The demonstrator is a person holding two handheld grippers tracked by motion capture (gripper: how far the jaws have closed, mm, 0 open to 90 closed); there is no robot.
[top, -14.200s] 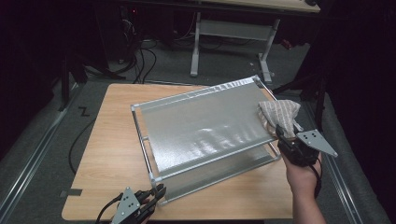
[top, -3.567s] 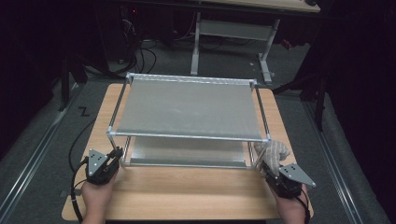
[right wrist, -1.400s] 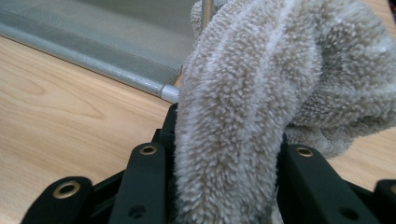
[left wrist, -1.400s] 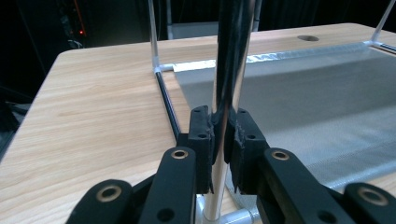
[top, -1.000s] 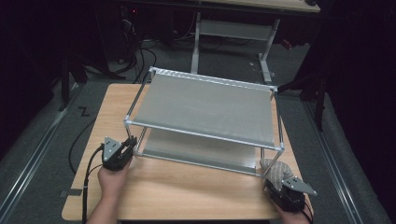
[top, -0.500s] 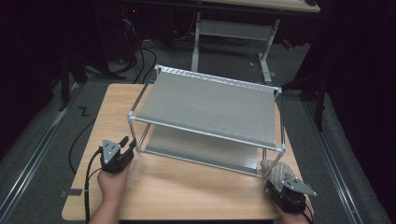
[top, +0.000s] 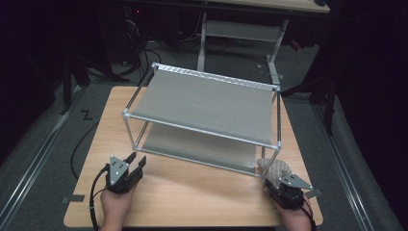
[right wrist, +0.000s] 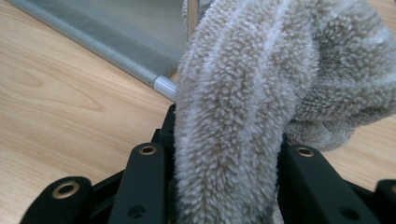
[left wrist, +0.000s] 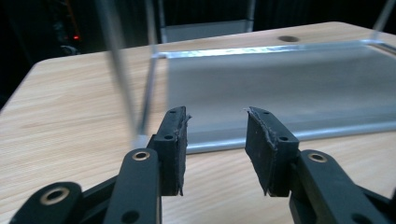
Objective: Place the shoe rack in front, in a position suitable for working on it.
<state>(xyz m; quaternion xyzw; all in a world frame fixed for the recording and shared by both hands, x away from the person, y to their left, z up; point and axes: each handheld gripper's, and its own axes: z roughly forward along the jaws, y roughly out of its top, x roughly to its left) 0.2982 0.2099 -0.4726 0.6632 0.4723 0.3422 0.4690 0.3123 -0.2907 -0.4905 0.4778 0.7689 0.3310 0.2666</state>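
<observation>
Cloth (top: 273, 167) against shelf rack (top: 207, 103) corner post

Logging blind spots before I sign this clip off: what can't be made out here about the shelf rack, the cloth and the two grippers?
- Right gripper, right gripper view: the cloth covers the pads and the rack corner behind it.
- Shelf rack, high view: the top shelf hides most of the lower shelf.
- Left gripper view: the nearest rack post is blurred and its top is cut off by the frame edge.
- Left gripper, high view: jaws too small to show the gap.
</observation>
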